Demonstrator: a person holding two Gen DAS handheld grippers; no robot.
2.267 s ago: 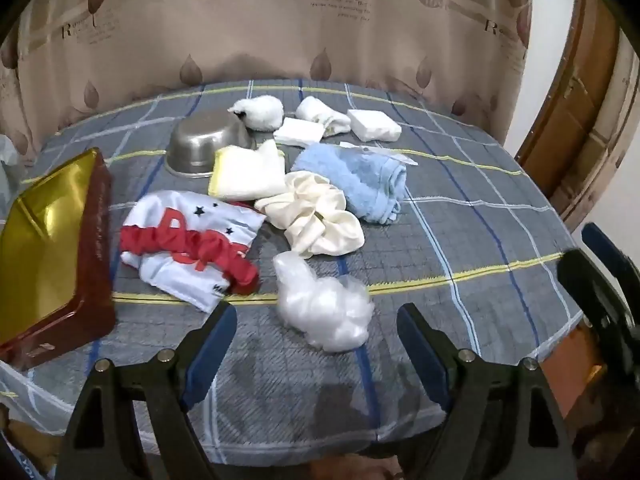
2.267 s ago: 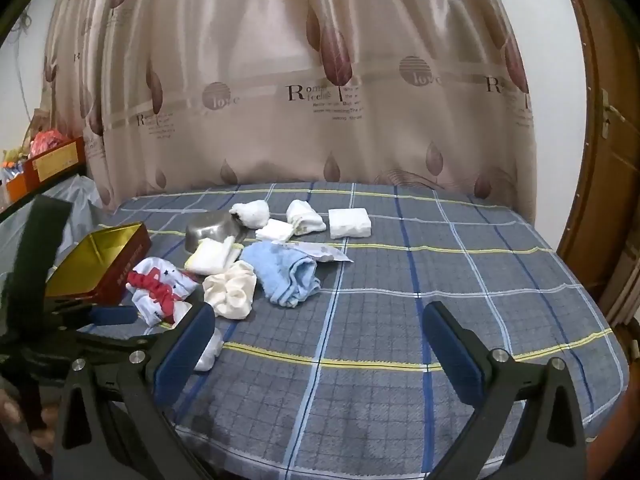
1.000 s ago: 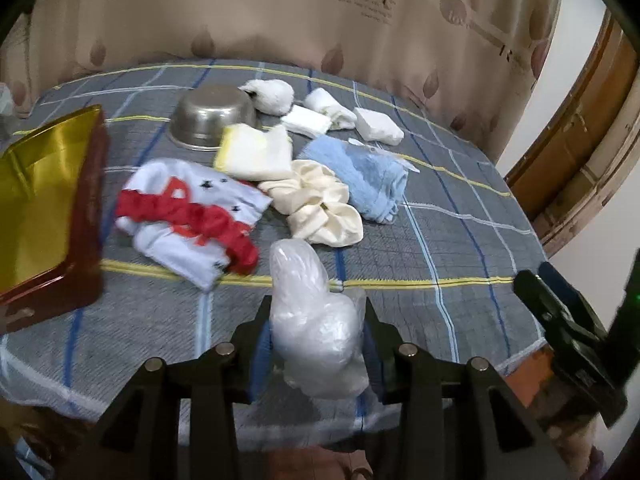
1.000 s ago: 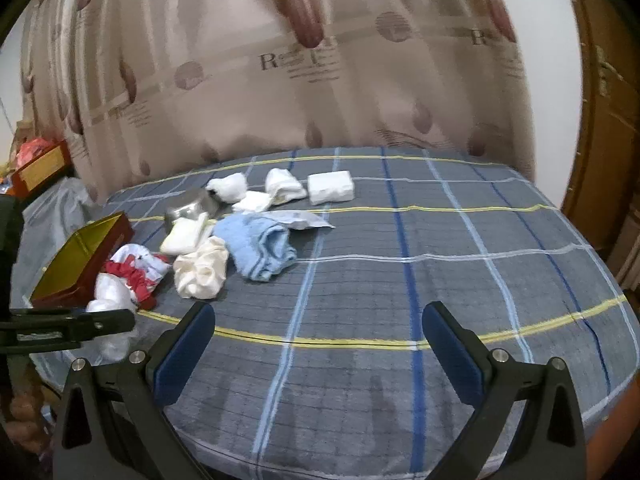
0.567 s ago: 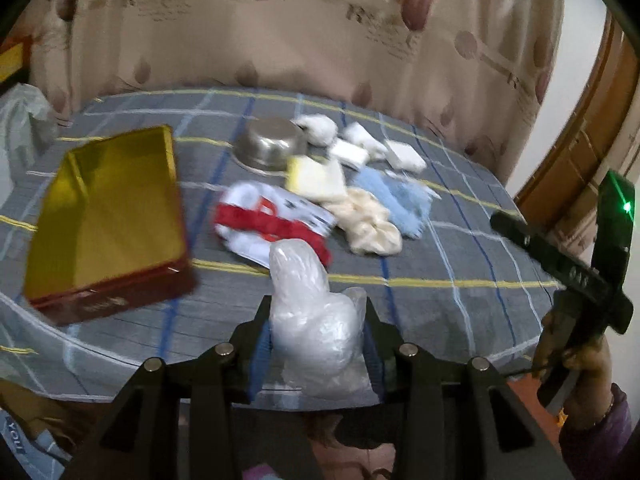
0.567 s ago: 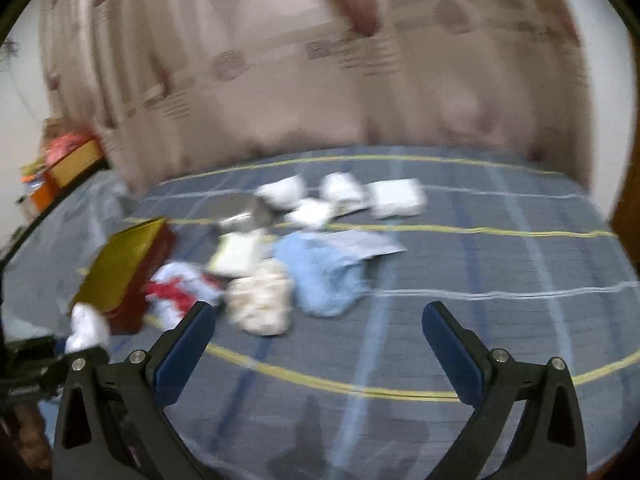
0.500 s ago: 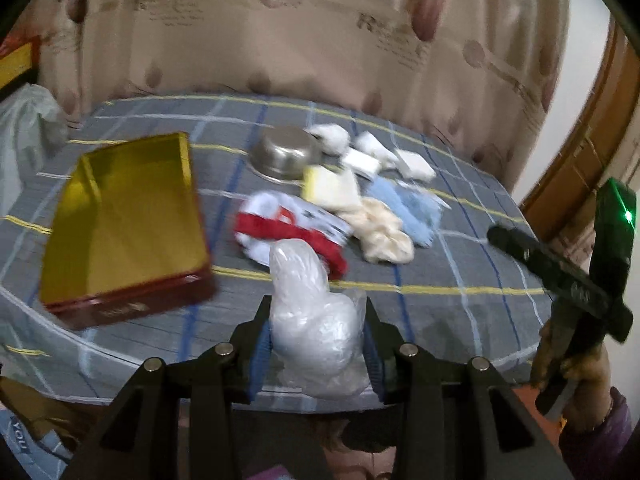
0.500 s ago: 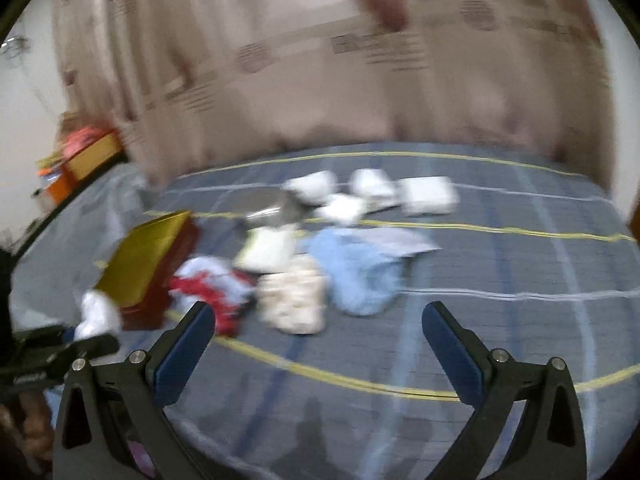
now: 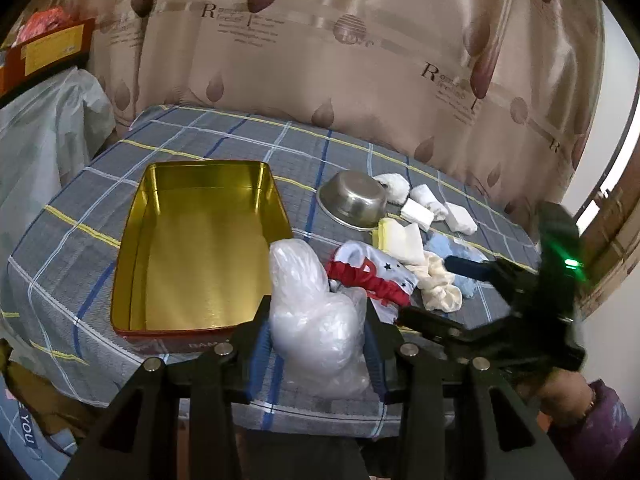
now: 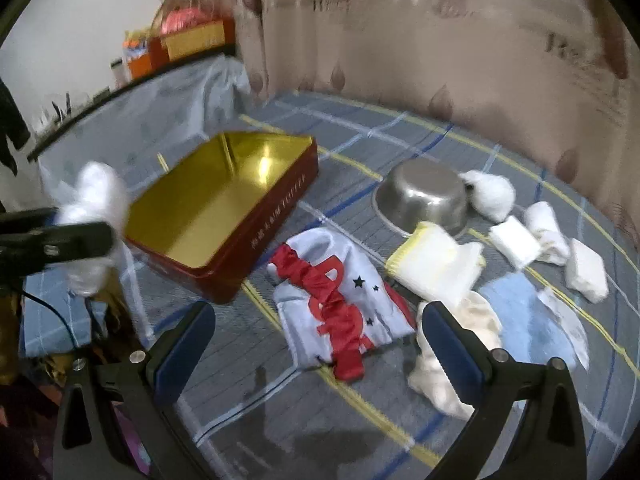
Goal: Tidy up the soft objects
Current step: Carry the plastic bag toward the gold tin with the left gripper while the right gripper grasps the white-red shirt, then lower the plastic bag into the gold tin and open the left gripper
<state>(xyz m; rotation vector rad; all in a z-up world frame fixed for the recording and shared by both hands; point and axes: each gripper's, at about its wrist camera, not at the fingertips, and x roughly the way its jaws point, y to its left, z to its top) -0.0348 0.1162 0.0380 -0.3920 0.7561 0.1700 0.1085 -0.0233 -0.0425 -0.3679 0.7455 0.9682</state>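
Left gripper (image 9: pixel 316 330): jaws clamped on the plastic bag (image 9: pixel 316 308), which bulges up between the pads and is held clear of the cloth.
Right gripper (image 10: pixel 316 340): jaws wide apart, nothing between them; the view is blurred. In the left wrist view it stands just right of the left gripper, with a green light lit on its body and the holding hand (image 9: pixel 564 396) below it.
Plastic bag: crumpled, clear-white, just in front of the near right corner of the tin (image 9: pixel 200 240).
Tin: open, gold inside, red outside, ahead-left of the left gripper; its inside shows bare gold.
Printed cloth (image 10: pixel 336 300): pale with red lettering and small stars, lying flat straight ahead of the right gripper, between its fingers in that view, just beside the tin.
Cream fabric (image 10: pixel 448 356): bunched, behind the right finger of the right gripper.
Blue towel (image 10: pixel 524 320): beyond the cream fabric, to the right.
Yellow-edged cloth (image 10: pixel 436 264): folded, beyond the printed cloth, its far edge at the steel bowl (image 10: pixel 424 196).
Small white pieces (image 10: pixel 548 240): several, grouped right of the bowl, farthest from both grippers.
Support: checked grey-blue cloth (image 9: pixel 224 148) over the table; patterned curtain (image 9: pixel 360 60) behind.
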